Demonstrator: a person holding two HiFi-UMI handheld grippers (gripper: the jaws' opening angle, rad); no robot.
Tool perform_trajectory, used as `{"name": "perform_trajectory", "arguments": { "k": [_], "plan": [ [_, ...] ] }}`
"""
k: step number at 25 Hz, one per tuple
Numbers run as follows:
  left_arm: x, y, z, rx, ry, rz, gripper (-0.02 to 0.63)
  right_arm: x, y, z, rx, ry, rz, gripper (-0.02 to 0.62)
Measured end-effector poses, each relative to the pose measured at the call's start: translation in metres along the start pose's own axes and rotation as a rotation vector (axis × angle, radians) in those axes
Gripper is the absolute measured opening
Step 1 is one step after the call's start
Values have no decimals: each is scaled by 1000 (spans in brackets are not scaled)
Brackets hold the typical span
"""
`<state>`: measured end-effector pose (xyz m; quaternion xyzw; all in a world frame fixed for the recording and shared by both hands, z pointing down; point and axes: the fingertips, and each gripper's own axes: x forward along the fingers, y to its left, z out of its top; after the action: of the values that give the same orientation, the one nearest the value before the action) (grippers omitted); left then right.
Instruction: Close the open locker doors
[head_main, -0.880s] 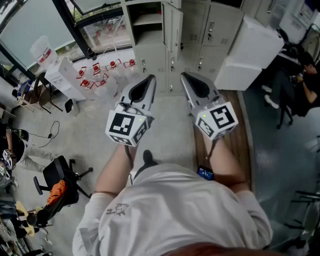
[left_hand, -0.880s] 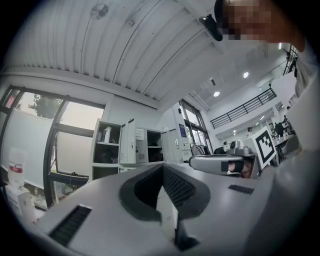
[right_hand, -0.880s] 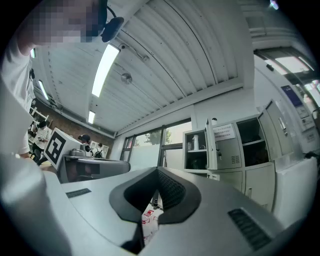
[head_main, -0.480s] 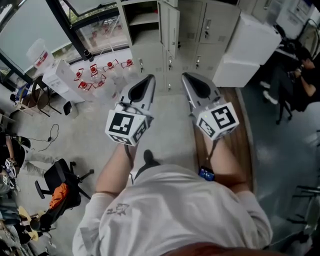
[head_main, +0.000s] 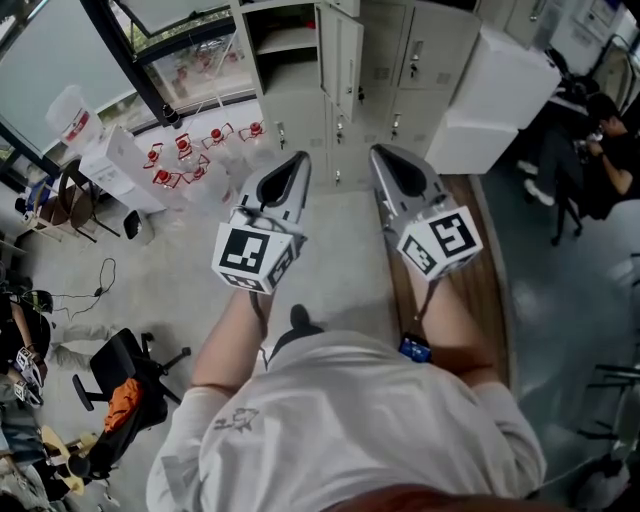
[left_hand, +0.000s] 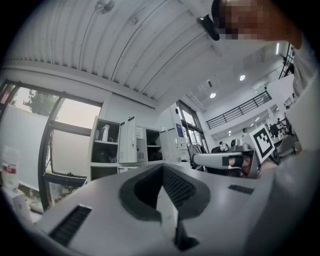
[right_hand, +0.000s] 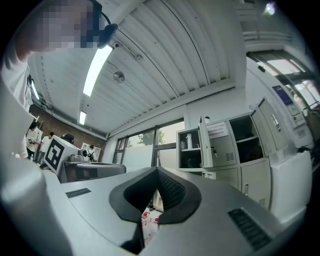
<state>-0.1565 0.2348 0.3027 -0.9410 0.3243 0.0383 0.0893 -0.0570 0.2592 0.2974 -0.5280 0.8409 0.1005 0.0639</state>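
Two units: left hand-held gripper (head_main: 299, 160), right hand-held gripper (head_main: 380, 155) | both closed, empty | one locker door (head_main: 340, 55) seen ajar

Holds left gripper (head_main: 299, 157) and right gripper (head_main: 379, 152) side by side ahead, forearms stretched out, both pairs of jaws together, empty.
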Motion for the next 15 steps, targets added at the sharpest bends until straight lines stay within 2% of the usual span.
{"name": "perform_trajectory", "arguments": {
  "k": [4, 7, 15],
  "plan": [
    [2, 28, -6, 15, -6, -3, 0, 26, 2, -8, 1, 8, 0, -3],
    [6, 53, -6, 56, -23, -12, 0, 53, 3, -11, -7, 12, -2, -3],
    [16, 131, -13, 50, -18, -75, 0, 135, 11, -23, -7, 14, -42, -3]
  ]
}}
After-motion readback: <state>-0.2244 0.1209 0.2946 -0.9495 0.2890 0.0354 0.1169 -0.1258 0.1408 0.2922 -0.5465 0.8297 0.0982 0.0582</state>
